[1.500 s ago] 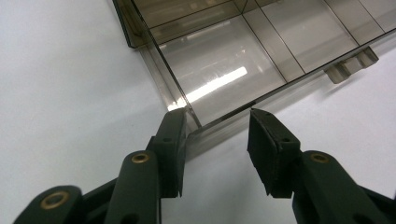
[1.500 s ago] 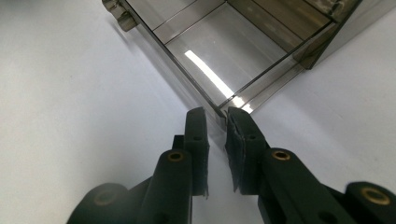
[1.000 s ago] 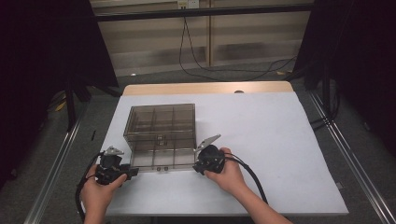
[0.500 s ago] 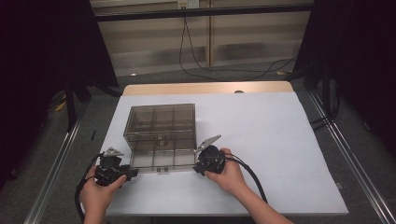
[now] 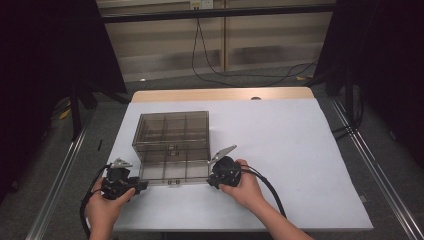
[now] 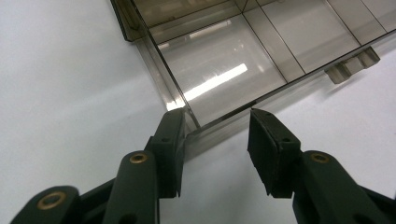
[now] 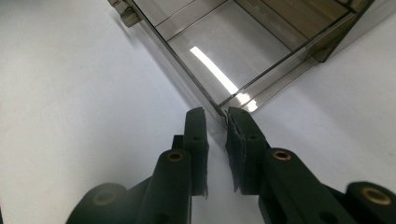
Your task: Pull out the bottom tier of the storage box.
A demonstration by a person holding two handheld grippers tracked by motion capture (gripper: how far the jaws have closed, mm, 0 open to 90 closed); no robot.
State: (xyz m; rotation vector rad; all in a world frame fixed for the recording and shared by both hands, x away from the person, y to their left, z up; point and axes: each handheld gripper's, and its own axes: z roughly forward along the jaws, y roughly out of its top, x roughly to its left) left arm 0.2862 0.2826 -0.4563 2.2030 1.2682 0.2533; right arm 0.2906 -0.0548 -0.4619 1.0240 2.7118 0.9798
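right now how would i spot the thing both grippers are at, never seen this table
Look at the white table under the high view. On its left half lies a smoky see-through plastic organizer box, opened flat, split into square compartments. Nothing else lies on the sheet; the left gripper and right gripper meet its near corners.

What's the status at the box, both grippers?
Left gripper open, jaws astride the near left corner of the smoky clear box. Right gripper nearly shut at its near right corner. White table, nothing blocking.

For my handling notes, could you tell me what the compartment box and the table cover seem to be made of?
Compartment box: likely smoke-tinted clear rigid plastic, glossy; dividers show through and light glares off it. Table cover: matte white sheet, perhaps paper or film; no glare.
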